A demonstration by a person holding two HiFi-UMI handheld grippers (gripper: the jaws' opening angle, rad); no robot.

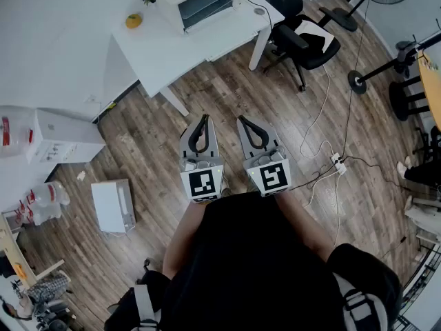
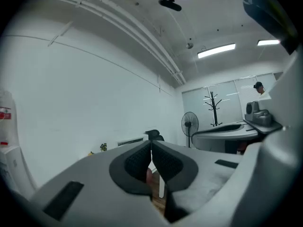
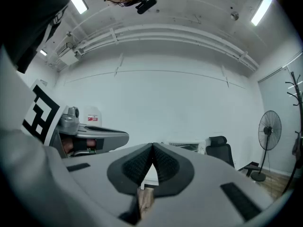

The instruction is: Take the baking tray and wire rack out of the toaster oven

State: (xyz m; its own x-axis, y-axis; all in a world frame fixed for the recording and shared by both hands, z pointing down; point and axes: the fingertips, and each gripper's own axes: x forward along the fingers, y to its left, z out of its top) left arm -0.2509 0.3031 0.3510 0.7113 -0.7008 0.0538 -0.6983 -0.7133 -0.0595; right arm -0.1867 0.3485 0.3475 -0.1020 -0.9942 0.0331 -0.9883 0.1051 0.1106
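1. The left hand-held gripper and the right hand-held gripper are both pressed together on nothing. They are held level above the wooden floor.
2. The white boxy toaster oven stands well apart from them on the white table. Its baking tray and wire rack cannot be made out.
3. Risk: jaws that arrive closed would likely bump the oven door and shove the oven.
4. The path looks open, but the black office chair beside the table and the white floor cables could catch a foot.

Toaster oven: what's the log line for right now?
left hand-held gripper: shut, empty | right hand-held gripper: shut, empty | toaster oven: on table, across the floor | task: not begun
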